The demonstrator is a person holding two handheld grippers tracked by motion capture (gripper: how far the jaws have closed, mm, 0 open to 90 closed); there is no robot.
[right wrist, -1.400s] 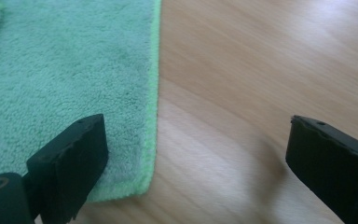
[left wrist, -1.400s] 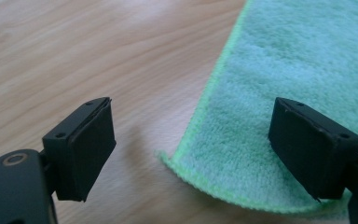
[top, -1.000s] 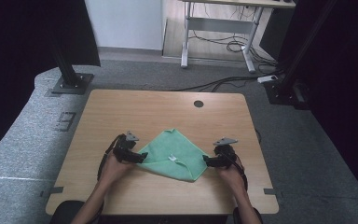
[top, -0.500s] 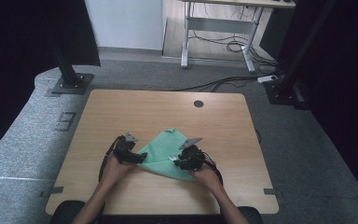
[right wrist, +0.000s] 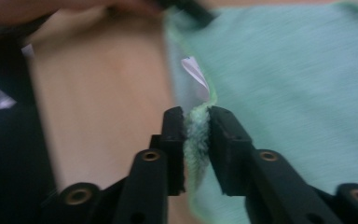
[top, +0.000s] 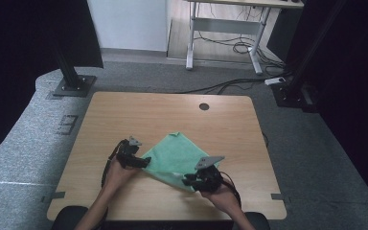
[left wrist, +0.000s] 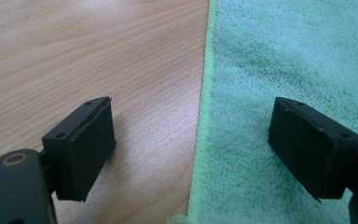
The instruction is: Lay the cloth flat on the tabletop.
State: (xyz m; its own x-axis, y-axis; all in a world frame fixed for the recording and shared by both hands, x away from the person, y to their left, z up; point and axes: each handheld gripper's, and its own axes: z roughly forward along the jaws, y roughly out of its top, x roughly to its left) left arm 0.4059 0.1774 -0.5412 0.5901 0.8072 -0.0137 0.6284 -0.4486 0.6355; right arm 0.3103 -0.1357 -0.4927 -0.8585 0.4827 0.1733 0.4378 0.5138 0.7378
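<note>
We see a mint-green terry cloth [top: 175, 155] lying on the light wooden desk [top: 139, 115], right tongs [right wrist: 196, 122] having just closed, clamped on its folded-over corner by a blurred, seemingly white tag [right wrist: 195, 70], left tongs [left wrist: 200, 140] spread apart straddling the cloth's stitched edge.

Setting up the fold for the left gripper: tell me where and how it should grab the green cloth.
Grip the green cloth by its stitched hem, which runs straight between the open left gripper fingers. One finger is over bare table, the other over cloth, so lowering straight down and closing should probably pinch the thin edge. The right gripper already clamps its own corner.
</note>
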